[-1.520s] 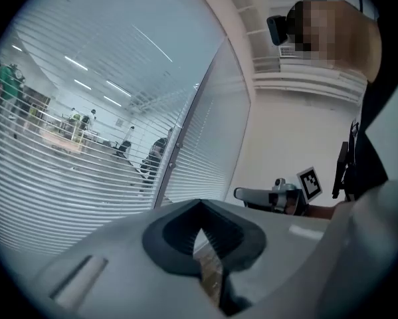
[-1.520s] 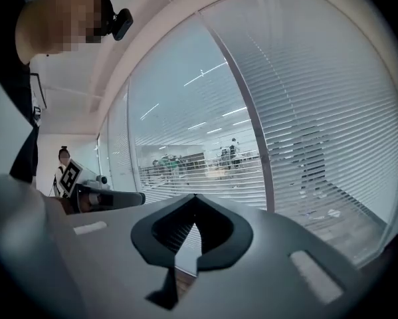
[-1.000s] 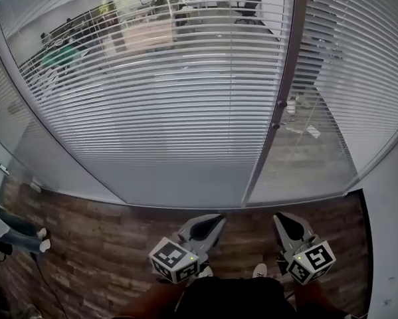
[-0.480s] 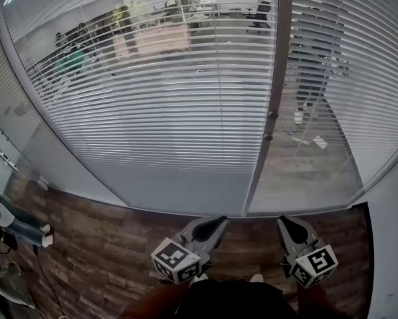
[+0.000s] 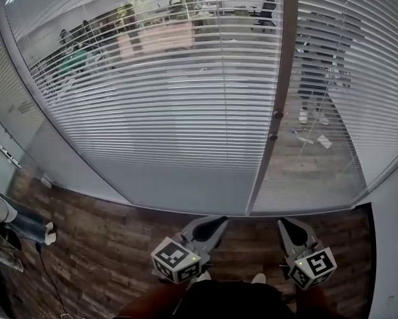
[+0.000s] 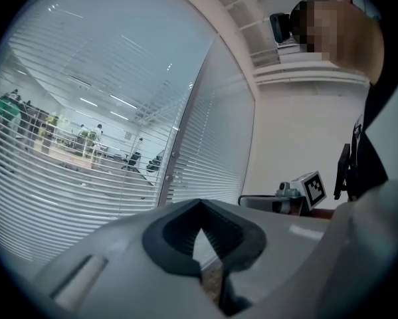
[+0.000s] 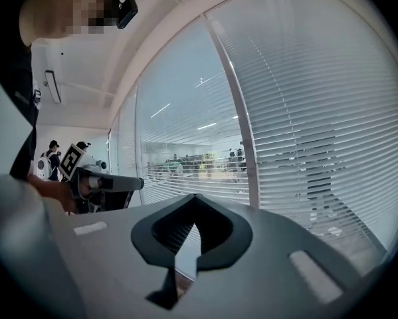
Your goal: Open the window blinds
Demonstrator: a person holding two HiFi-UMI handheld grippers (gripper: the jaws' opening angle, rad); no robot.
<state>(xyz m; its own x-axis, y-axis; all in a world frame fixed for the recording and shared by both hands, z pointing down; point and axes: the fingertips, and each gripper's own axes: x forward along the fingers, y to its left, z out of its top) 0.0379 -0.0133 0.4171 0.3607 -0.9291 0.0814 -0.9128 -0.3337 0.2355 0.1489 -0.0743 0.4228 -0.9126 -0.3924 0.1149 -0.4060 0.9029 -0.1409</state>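
Observation:
White horizontal blinds (image 5: 165, 105) hang behind a glass wall straight ahead, their slats tilted enough that an office shows through. A second blind panel (image 5: 345, 65) lies right of a grey vertical post (image 5: 278, 78) that carries two small knobs (image 5: 277, 115). My left gripper (image 5: 215, 223) and right gripper (image 5: 286, 224) are held low over the floor, short of the glass, both shut with nothing between the jaws. The blinds (image 6: 66, 171) fill the left gripper view beyond its closed tips (image 6: 200, 208). In the right gripper view the blinds (image 7: 305, 111) stand behind the closed tips (image 7: 195, 201).
The floor is brown wood planks (image 5: 99, 244). A person's legs and shoes (image 5: 19, 228) are at the far left beside a cable. A white wall (image 5: 393, 244) closes the right side. Behind the glass stand a person (image 5: 315, 72) and several others by desks.
The view has shifted slightly, and the person behind the right pane has moved. Both grippers stay shut in about the same low place.

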